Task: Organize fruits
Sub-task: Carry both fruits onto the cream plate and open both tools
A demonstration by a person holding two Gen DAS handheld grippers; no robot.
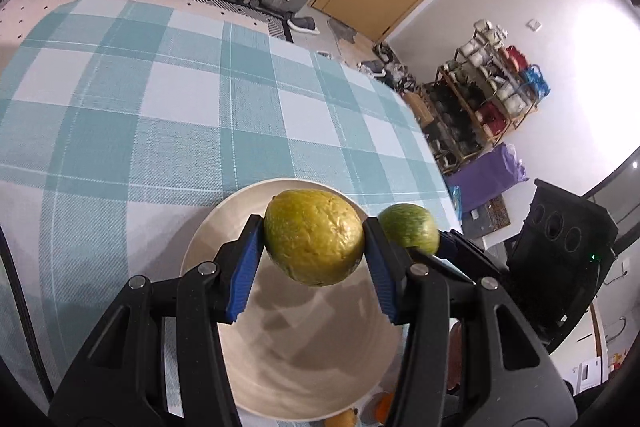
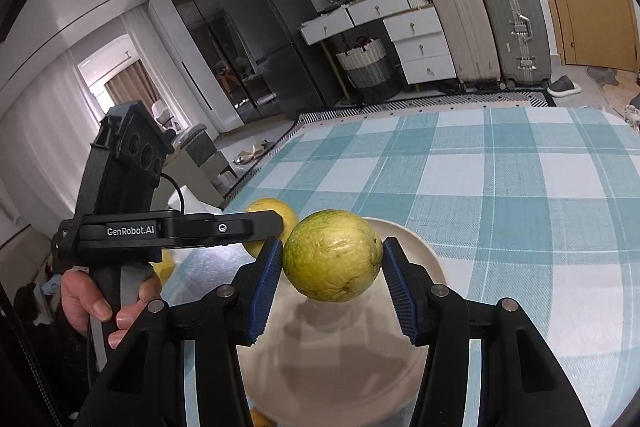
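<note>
Here both claws hang above a cream plate that sits on a table covered with a teal-and-white checked cloth. The left claw pinches a yellow-green fruit between its blue ribbed pads, one pad pressed to each side, and the fruit is held clear of the plate, throwing a shadow onto the bare surface below. Just beside it on the right, the right claw grips a greener fruit the same way, also lifted above the plate. In the right wrist view the left claw shows from the side as a black bar with its yellow fruit peeking out behind the tip, and a hand is wrapped around its handle. At the lower edge of the left wrist view, small orange and yellow pieces of other fruit lie near the plate's rim, too cut off to identify.
</note>
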